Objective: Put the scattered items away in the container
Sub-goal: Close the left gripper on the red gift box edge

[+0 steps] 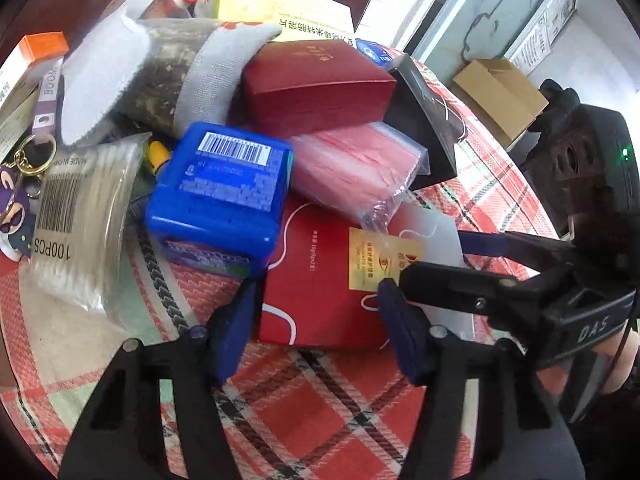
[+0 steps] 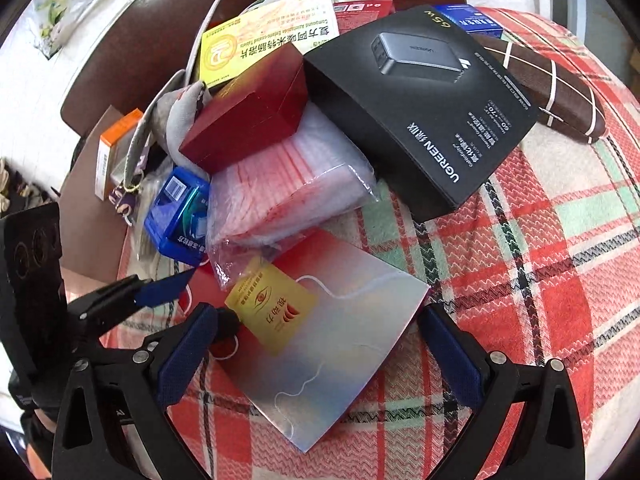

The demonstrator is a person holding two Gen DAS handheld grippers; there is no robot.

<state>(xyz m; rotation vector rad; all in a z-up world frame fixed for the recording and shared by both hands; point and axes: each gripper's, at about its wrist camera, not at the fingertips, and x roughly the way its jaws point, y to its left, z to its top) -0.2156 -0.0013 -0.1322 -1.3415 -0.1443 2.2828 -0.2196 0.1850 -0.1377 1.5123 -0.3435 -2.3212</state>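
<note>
I operate two handheld grippers over a heap of small goods on a red plaid cloth (image 2: pixel 532 264).

1. Left gripper (image 1: pixel 316 320): I see its two blue-padded jaws standing on either side of the near end of the flat red box (image 1: pixel 320 276). The pads sit just beside the box's edges; I cannot tell whether they press on it.
2. Right gripper (image 2: pixel 320 344): its jaws are spread wide to either side of the same flat red box (image 2: pixel 340 344), whose glossy face shows glare in this view. The right-hand pad stands clear of the box corner. The left-hand pad lies at the box's near left edge, next to a fingertip of the left gripper.
3. A yellow card (image 2: pixel 276 308) lies on the flat red box, with a clear bag of red-striped sleeves (image 2: pixel 288 192) overlapping the box's far end.
4. A dark red carton (image 2: pixel 248 120) rests on top of that bag. A black UGREEN charger box (image 2: pixel 424 108) leans beside it.
5. A blue plastic case (image 1: pixel 224 192) with a barcode label sits left of the flat red box, touching its edge. A pack of cotton swabs (image 1: pixel 84 220) lies further left.
6. No container is identifiable from either wrist view.
</note>
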